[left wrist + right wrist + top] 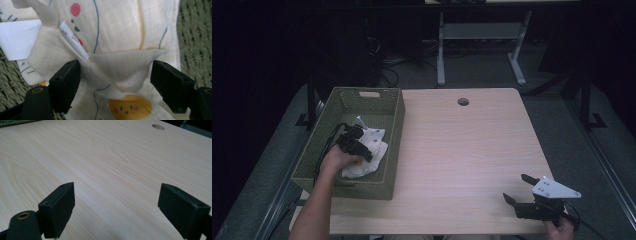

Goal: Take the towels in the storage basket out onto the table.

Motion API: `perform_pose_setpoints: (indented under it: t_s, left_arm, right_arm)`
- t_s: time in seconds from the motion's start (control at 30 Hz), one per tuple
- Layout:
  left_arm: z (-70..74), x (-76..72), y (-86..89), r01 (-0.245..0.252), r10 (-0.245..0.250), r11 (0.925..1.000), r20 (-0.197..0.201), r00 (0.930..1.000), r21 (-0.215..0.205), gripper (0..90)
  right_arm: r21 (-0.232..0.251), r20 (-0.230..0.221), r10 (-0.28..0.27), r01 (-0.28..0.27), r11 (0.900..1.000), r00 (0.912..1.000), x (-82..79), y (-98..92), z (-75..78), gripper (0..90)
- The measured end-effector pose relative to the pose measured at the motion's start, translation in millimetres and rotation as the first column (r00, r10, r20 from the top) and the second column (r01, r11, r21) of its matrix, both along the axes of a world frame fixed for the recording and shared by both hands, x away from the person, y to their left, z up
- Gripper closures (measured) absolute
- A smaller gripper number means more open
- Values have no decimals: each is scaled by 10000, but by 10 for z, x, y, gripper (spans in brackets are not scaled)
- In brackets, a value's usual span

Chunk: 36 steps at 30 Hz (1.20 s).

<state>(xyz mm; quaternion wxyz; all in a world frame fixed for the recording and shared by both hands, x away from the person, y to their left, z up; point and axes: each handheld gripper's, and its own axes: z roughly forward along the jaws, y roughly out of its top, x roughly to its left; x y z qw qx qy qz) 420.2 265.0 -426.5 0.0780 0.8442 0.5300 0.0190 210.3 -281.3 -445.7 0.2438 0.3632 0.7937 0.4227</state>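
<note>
Reaching into the green woven basket (pixel 393 131) at the left of the worktop (pixel 462 150), my left tool (pixel 362 131) stands with jaws wide over the cream printed cloth (pixel 117 32), a fold lying between the pads, unpressed. My right tool (pixel 516 188) rests at the near right corner, jaws wide and empty. Step in hand, as I judge it: the grasp. Next move calls for closing squarely on the fold before lifting.

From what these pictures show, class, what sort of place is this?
Probably a lab or workshop set up for recording, not a home: a bare wooden table with a cable hole, hand-held grippers, and tangled cables under more desks behind.
</note>
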Motion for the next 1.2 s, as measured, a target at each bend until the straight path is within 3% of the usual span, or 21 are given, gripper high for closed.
perform_pose_setpoints:
  t_s: [0.17, 0.3, 0.4, 0.53, 0.7, 0.8, 0.9, 1.0, 1.2]
  left_arm:
    - [-24, -10, -38, 301, -309, 9983, 157, 9994, 495, 310]
    - [-31, -27, -68, 193, -224, 9964, 375, 9990, 820, 360]
    - [-29, -23, -87, -5, -38, 9946, 414, 9991, 1037, 395]
    - [-23, -6, -117, 165, -197, 9923, 255, 9995, 1226, 437]
    - [-19, -7, -124, 287, -319, 9920, 240, 9992, 1233, 465]
    - [5, -12, -114, 311, -353, 9917, 312, 9989, 1246, 543]
    - [9, 5, -67, -378, 321, 9926, 511, 9982, 1155, 670]
    - [17, 4, -60, -499, 436, 9920, 564, 9975, 1157, 694]
    - [88, -50, 12, -567, 516, 9967, 864, 9949, 577, 719]
  right_arm:
    - [86, 18, 9, -9, 10000, 10000, -8, 13, 1, 137]
    - [65, 44, 33, -34, 10000, 10000, -8, 21, 2, 137]
    - [63, 31, 40, -40, 10000, 10000, -10, 25, 0, 137]
    - [109, 15, 54, -54, 9999, 10000, -23, 33, 5, 137]
    - [96, 10, 78, -78, 9999, 10000, -10, 35, -1, 137]
    - [56, 1, 115, -115, 9999, 9999, -13, 48, -1, 137]
    - [4, 44, 154, -154, 9999, 9999, -6, 64, -4, 137]
    - [-41, 37, 203, -202, 9998, 9998, 0, 69, -7, 137]
    - [-18, 25, 209, -209, 9998, 9998, -8, 70, -2, 137]
